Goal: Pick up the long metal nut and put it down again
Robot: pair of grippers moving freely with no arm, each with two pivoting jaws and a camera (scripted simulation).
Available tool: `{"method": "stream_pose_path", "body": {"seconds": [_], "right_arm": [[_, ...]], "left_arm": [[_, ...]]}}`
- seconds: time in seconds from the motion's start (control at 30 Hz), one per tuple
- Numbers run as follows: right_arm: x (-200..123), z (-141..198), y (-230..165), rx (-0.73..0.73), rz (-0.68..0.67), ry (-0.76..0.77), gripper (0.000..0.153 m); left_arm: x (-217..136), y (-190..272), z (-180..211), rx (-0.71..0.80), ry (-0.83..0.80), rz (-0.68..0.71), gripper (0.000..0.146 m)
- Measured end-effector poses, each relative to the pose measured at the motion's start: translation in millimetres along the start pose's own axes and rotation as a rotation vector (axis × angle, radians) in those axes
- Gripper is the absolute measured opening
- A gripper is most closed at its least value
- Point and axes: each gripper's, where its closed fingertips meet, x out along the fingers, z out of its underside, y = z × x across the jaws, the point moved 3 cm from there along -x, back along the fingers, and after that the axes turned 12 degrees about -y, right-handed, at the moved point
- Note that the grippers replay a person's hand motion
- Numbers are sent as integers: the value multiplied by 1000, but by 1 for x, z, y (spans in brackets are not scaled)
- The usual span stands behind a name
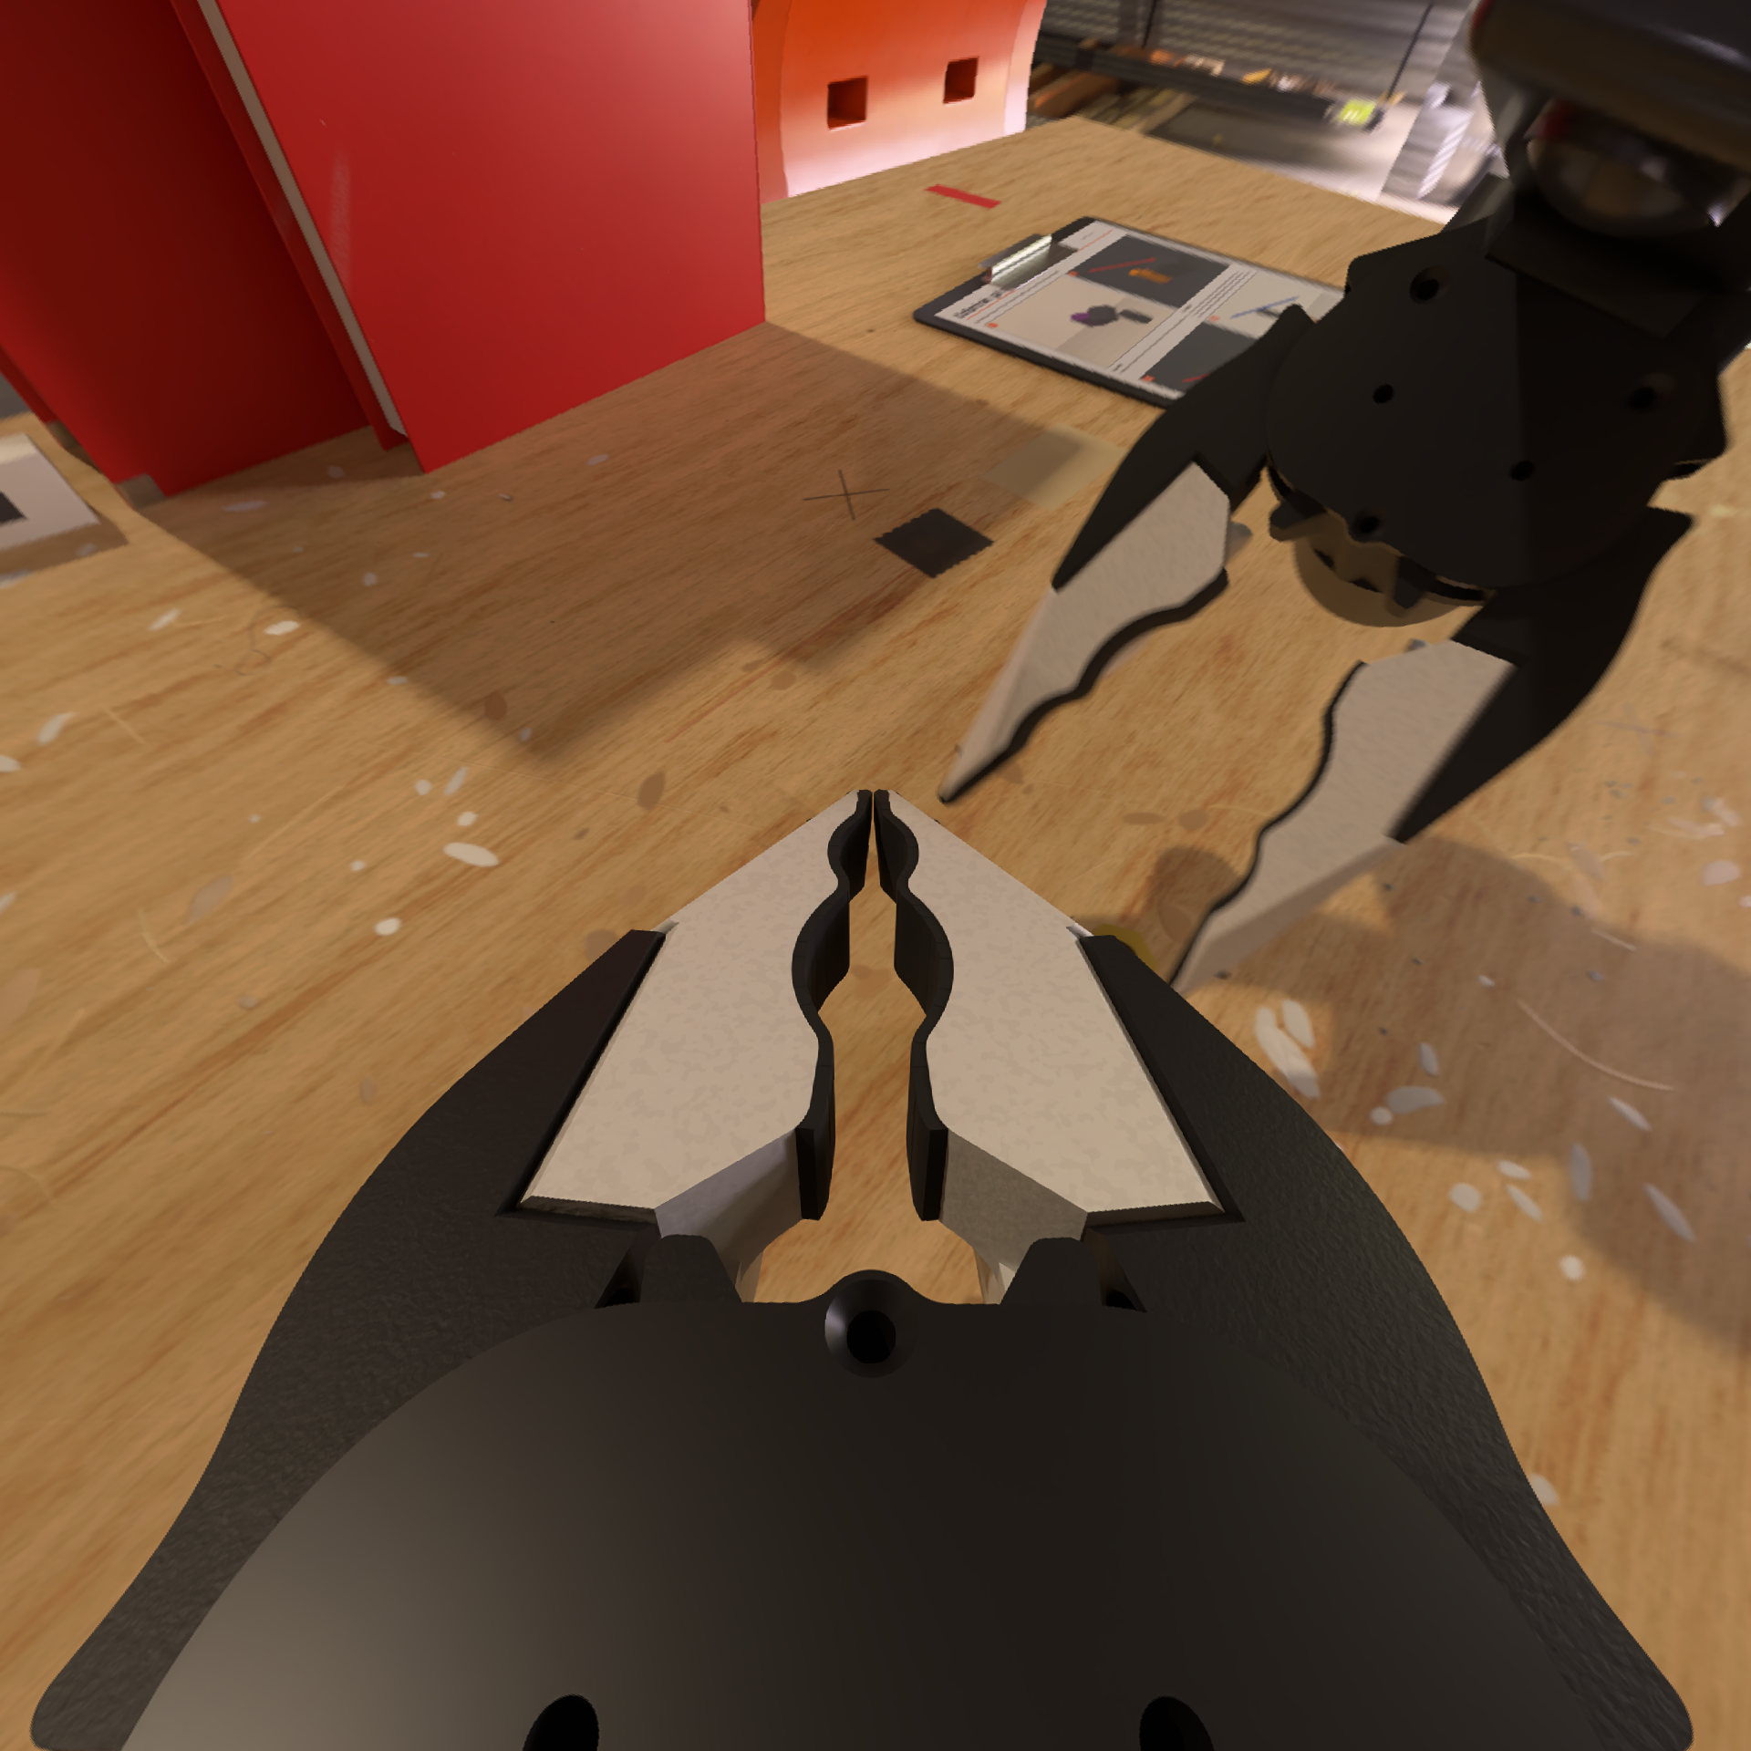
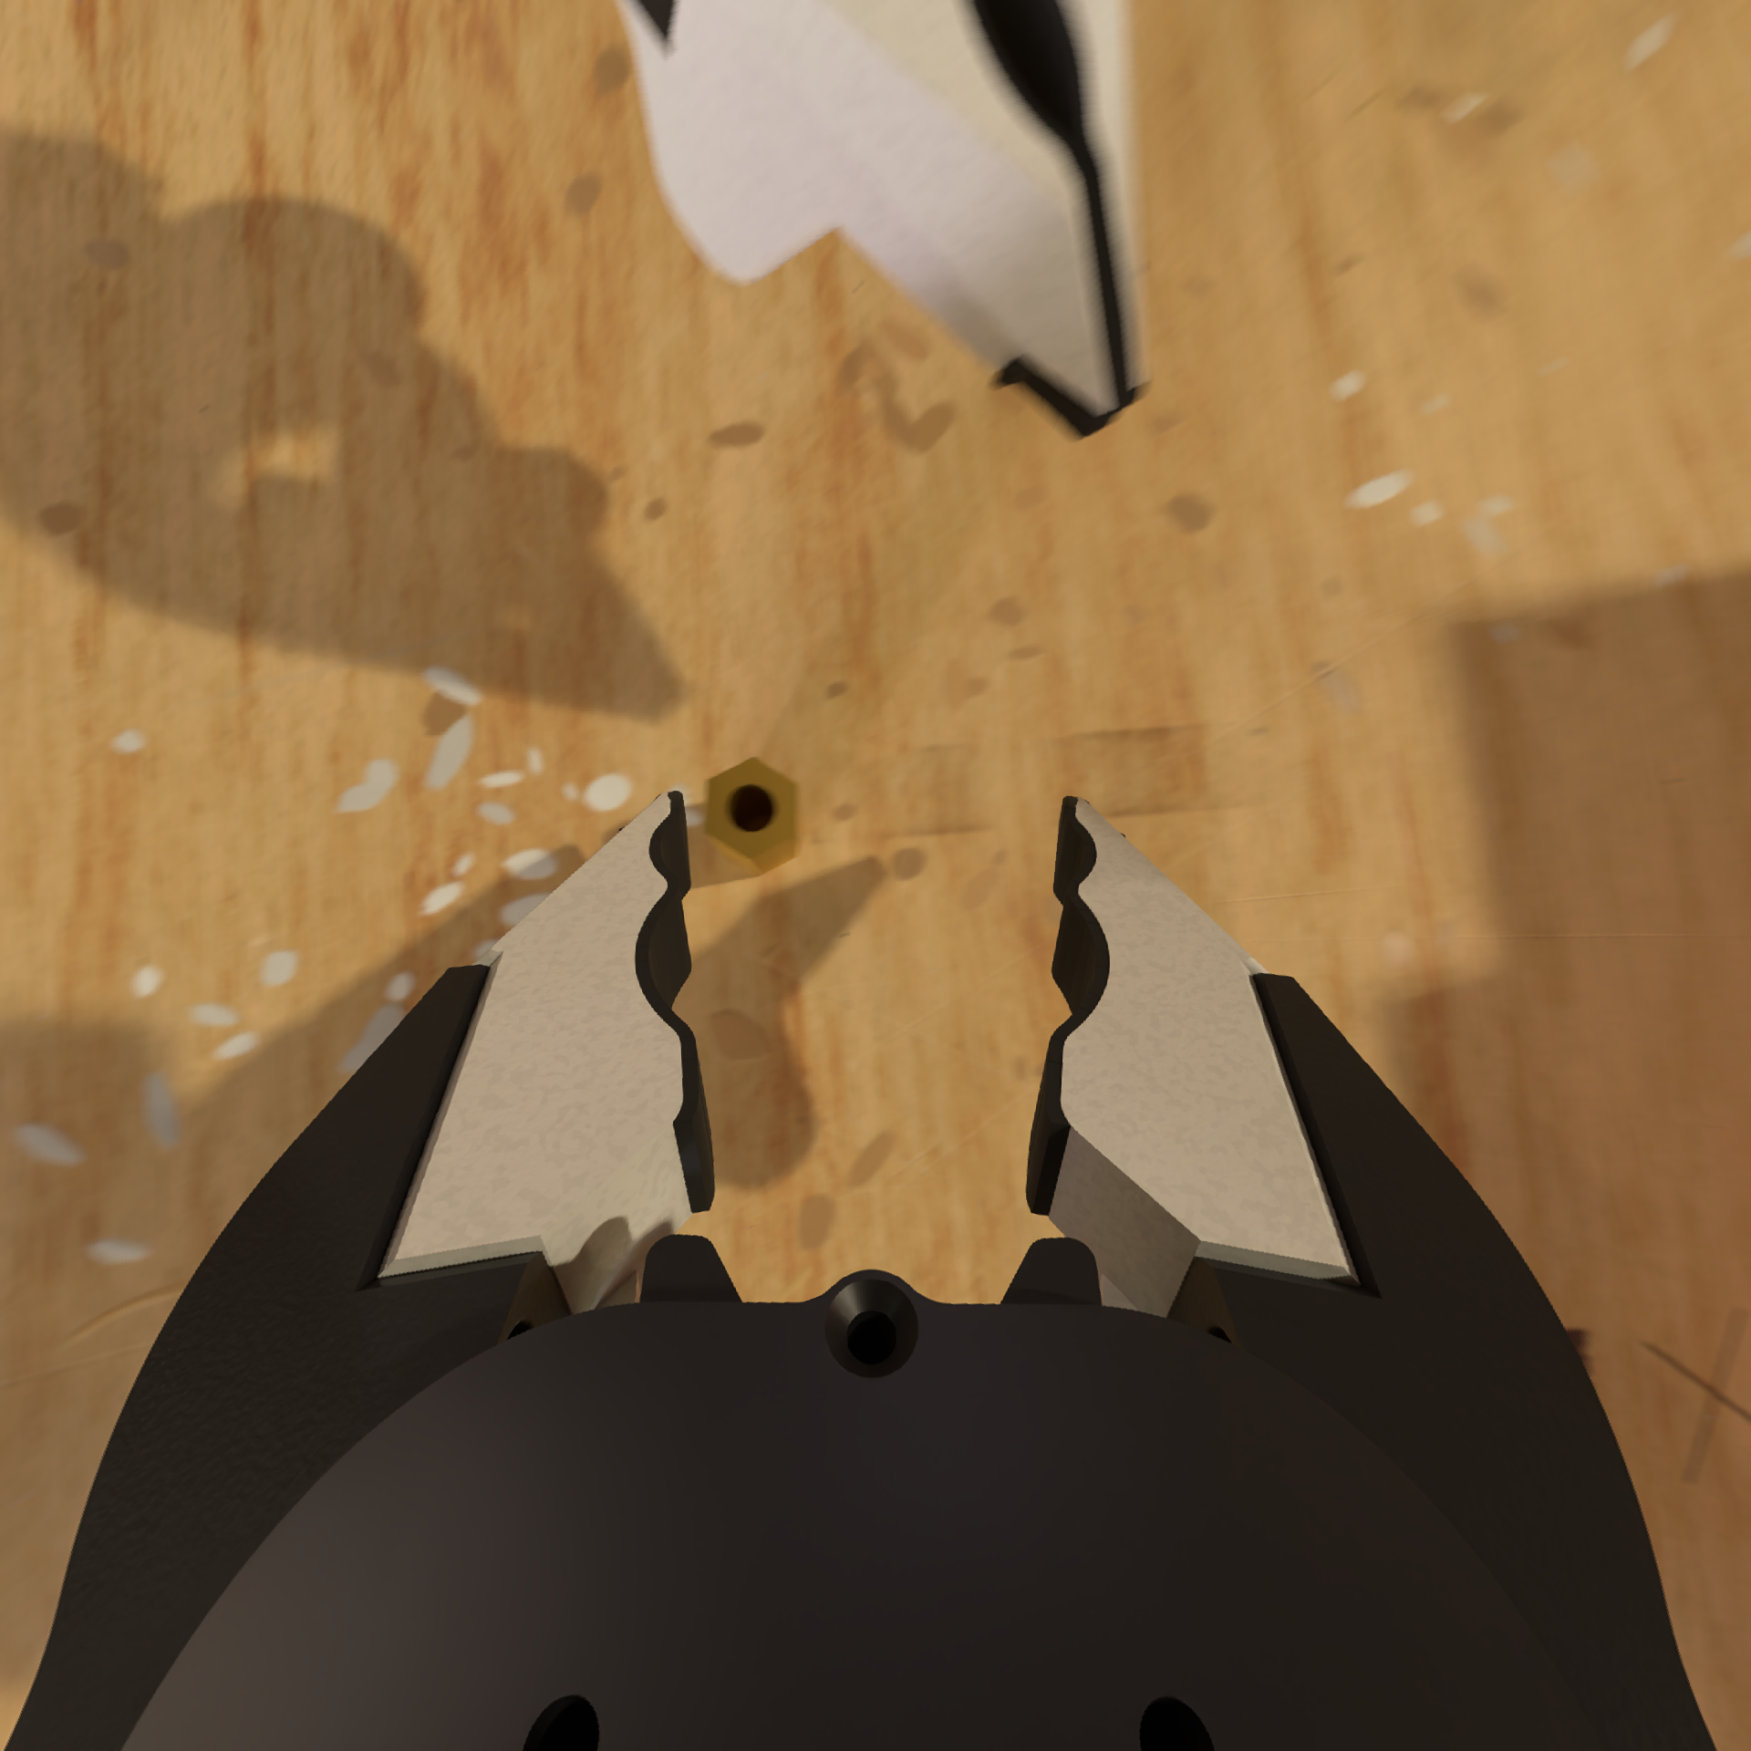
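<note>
The long metal nut (image 2: 751, 813) is brass-coloured and six-sided, standing on end on the wooden table (image 2: 1232, 568), its hole facing up. My right gripper (image 2: 872, 803) is open and points down over it; the nut lies between the jaws, close against the left fingertip (image 2: 663, 834). In the left wrist view only a yellow sliver of the nut (image 1: 1125, 940) shows beside my left gripper (image 1: 872, 801), which is shut and empty just above the table. The right gripper (image 1: 1071, 881) hangs open to its right. The left gripper's fingers (image 2: 900, 189) show at the top of the right wrist view.
Two red boxes (image 1: 474, 237) stand at the back left, with an orange-red arched piece (image 1: 891, 85) behind them. A clipboard (image 1: 1118, 303) lies at the back right. A small black square (image 1: 933, 542) and a pencilled cross (image 1: 846, 493) mark the table. Pale flecks are scattered about.
</note>
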Motion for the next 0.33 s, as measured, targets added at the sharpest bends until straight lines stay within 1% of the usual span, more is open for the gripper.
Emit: {"method": "stream_pose_path", "body": {"seconds": [0.07,0.17,0.23,0.33], "right_arm": [[-7,-4,11,-5,54,84,80],[-11,-5,11,-9,5,135,80],[-5,-5,5,-60,17,109,81],[7,-7,-6,-146,59,55,93]], "left_arm": [[-1,1,0,-26,2,33,0],[0,3,7,-15,-64,48,0],[-1,4,13,7,-126,38,0],[-2,6,17,-2,-164,51,0]]}}
